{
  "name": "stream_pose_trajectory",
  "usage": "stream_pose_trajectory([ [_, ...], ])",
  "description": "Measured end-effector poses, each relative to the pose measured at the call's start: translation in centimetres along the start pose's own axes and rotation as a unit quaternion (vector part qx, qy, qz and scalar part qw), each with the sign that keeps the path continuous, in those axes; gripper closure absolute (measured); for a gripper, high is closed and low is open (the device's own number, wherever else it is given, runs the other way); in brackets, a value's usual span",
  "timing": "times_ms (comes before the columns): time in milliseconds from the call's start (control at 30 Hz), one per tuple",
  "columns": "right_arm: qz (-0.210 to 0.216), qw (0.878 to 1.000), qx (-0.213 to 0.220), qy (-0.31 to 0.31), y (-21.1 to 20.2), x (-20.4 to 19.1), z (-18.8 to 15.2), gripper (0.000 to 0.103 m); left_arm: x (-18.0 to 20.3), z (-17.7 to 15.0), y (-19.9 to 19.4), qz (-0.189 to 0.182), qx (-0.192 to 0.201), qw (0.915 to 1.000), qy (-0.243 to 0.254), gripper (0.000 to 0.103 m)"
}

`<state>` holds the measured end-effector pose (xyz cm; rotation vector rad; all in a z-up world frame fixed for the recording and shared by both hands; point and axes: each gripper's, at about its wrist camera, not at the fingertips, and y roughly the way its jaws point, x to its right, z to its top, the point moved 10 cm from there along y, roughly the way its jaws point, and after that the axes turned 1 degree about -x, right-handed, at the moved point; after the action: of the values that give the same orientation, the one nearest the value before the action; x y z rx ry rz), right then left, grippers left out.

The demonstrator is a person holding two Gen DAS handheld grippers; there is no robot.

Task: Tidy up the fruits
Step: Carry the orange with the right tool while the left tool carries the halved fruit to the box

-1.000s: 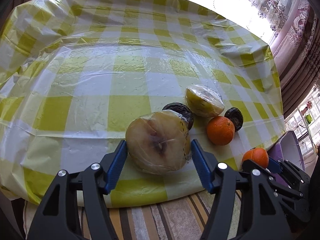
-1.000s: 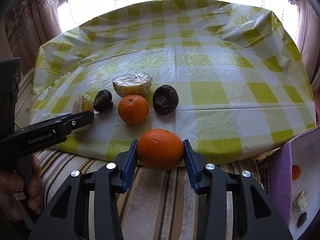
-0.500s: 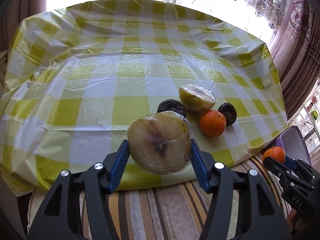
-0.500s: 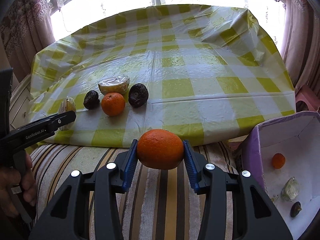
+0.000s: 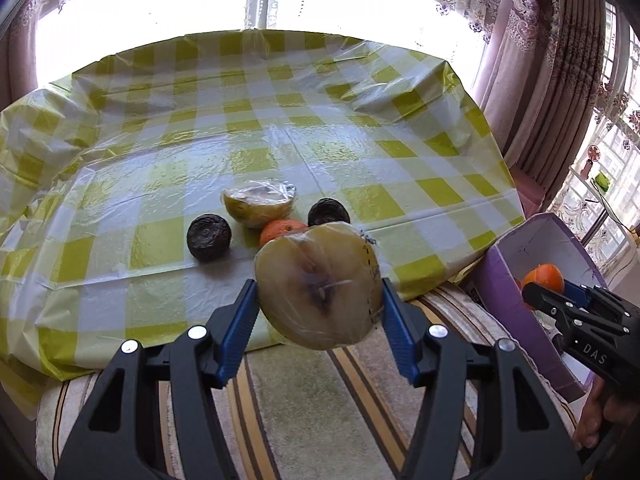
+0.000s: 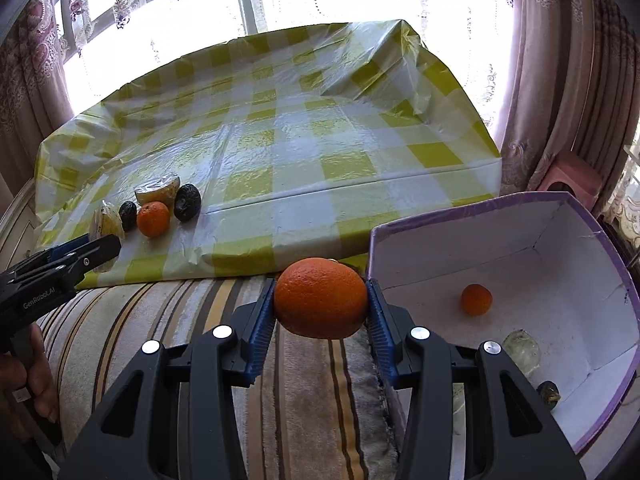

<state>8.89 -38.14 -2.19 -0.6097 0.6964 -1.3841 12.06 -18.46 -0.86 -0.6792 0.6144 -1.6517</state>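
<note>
Over a striped cushion (image 5: 320,408), the left gripper (image 5: 318,312) clenches a plastic-wrapped half fruit (image 5: 318,288), its cut face turned toward the camera and both blue pads pressed to its sides. Beyond it, on the yellow-checked tablecloth (image 5: 280,128), the remaining fruit sits in a cluster: a second wrapped half (image 5: 258,204) at 12 o'clock of a small orange (image 5: 280,230), one dark wrinkled fruit (image 5: 209,237) at 9 o'clock of that orange and another (image 5: 329,213) at 2 o'clock of it.

At 3 o'clock in the left wrist view, the right gripper (image 6: 321,306) grasps a large orange (image 6: 321,303) firmly between its pads, held in the air just beside the near left rim of a purple box (image 6: 600,224). The box stands at the table's 4 o'clock corner. Inside on its white floor lie a little orange (image 6: 476,300), a pale wrapped piece (image 6: 522,351) at 5 o'clock of it, and a dark fruit (image 6: 549,392) nearer the front edge.
</note>
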Motion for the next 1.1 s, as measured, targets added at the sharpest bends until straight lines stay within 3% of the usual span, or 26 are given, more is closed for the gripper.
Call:
stream_pose_trajectory([
  [267,-0.081,0.996,-0.001,0.042,-1.0,9.1,-1.9,0.059,11.2,-0.2,1.6,-0.062,0.0,0.9939,0.091,0.043],
  [567,-0.115,0.99,-0.02,0.077,-0.5,14.5,-4.5,0.059,21.4,-1.4,4.0,-0.107,-0.02,0.9777,0.18,0.043],
  [833,-0.13,0.987,-0.032,0.088,0.3,16.6,-5.6,0.059,25.7,-2.9,6.5,-0.111,-0.048,0.965,0.233,0.043],
  [1100,-0.143,0.984,-0.051,0.089,1.1,17.8,-6.5,0.059,26.7,-4.3,8.5,-0.103,-0.078,0.9561,0.263,0.043],
])
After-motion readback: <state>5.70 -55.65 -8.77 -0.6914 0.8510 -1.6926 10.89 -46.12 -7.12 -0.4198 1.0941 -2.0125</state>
